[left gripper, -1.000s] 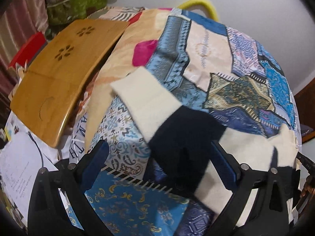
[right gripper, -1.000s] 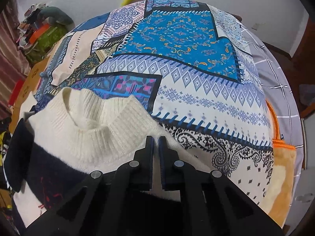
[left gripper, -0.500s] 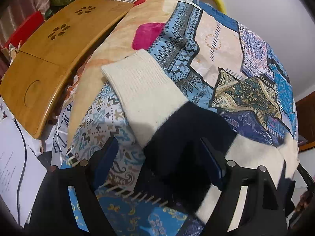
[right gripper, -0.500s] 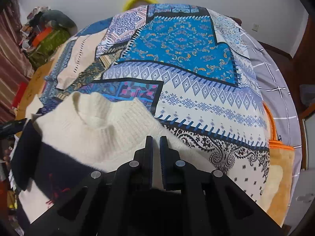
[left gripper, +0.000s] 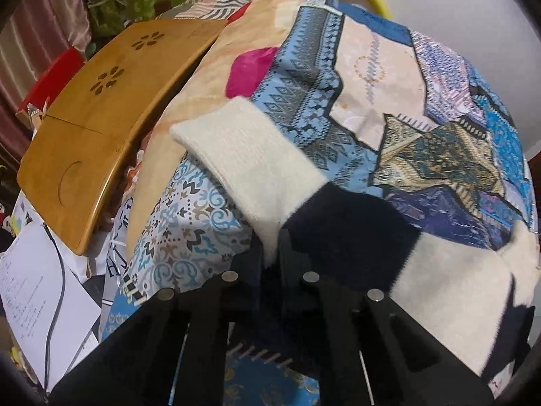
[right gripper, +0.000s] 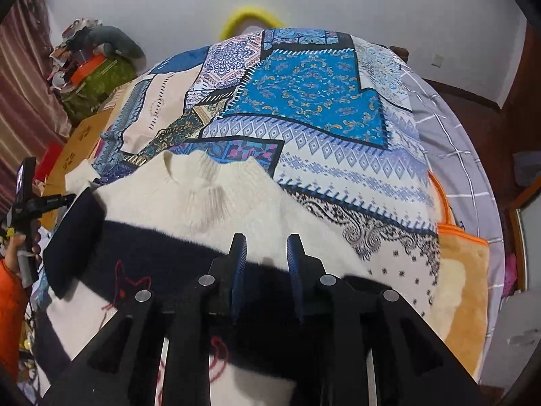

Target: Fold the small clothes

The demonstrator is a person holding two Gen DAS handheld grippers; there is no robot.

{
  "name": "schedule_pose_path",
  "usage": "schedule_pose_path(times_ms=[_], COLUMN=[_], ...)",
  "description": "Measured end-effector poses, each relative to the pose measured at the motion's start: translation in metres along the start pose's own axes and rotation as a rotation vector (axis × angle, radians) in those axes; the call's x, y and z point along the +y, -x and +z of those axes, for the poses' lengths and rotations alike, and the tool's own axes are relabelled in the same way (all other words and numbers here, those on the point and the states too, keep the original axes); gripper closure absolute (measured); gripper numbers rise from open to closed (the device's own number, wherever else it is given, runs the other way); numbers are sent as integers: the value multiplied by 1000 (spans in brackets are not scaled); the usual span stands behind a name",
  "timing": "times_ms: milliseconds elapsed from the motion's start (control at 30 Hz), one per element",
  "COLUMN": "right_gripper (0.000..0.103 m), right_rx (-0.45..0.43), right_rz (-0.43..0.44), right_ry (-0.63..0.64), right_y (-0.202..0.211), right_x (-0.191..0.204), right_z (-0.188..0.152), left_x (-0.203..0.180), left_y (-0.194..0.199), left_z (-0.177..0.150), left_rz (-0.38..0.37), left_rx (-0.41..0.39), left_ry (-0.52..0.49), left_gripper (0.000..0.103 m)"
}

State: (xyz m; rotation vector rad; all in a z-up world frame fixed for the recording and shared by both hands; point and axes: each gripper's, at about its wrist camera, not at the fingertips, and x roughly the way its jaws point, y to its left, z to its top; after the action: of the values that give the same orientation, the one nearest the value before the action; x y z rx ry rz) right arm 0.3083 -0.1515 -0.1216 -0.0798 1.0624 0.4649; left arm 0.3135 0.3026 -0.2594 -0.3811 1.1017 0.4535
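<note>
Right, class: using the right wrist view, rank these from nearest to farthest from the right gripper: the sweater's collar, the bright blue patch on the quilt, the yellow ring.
1. Sweater's collar: just ahead, slightly left of the right gripper.
2. Bright blue patch: mid-quilt, ahead.
3. Yellow ring: beyond the quilt, by the wall.

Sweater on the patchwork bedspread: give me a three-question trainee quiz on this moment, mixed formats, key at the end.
1. True or false: the left gripper is shut on the sleeve of the sweater.
2. Multiple choice: the right gripper is A) shut on the collar, B) open above the sweater's body, C) out of view.
3. Fill in: left of the bedspread, the left wrist view shows a wooden ____ with flower-shaped cutouts.

Key: 1 true; 2 B; 3 lap desk.
</note>
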Motion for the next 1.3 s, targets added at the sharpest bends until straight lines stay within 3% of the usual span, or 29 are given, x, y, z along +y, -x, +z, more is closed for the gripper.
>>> schedule_pose_path(times_ms=[167, 333, 400, 533, 600, 667, 1033, 1233, 1300], right_gripper=[70, 66, 58, 56, 45, 40, 36, 36, 43], right_rx=[-15, -44, -57, -70, -72, -73, 49, 55, 52], right_rz=[-23, -43, -52, -73, -86, -95, -47, -44, -34], right_ry=[-3, -5, -17, -23, -23, -24, -31, -33, -63], right_y=[18, 42, 52, 68, 75, 79, 48, 29, 27], right_x=[-3, -8, -12, -20, -26, -32, -40, -39, -45], right_z=[-11, -21, -25, -33, -38, -45, -90, -98, -97], left_x=[-6, -21, -29, -46, -57, -70, -155, -196, -209], left_y=[34, 85, 103, 139, 157, 174, 223, 230, 230], left_z=[0, 1, 0, -6, -10, -15, -46, -67, -73], left_rz=[-41, -95, -104, -146, -168, -185, -252, -277, -289], left_rx=[-49, -125, -154, -204, -225, -247, -307, -299, -287], left_ry=[-16, -55, -74, -111, -136, -166, -336, -411, -433], left_gripper=[96, 97, 97, 97, 97, 97, 97, 97, 97])
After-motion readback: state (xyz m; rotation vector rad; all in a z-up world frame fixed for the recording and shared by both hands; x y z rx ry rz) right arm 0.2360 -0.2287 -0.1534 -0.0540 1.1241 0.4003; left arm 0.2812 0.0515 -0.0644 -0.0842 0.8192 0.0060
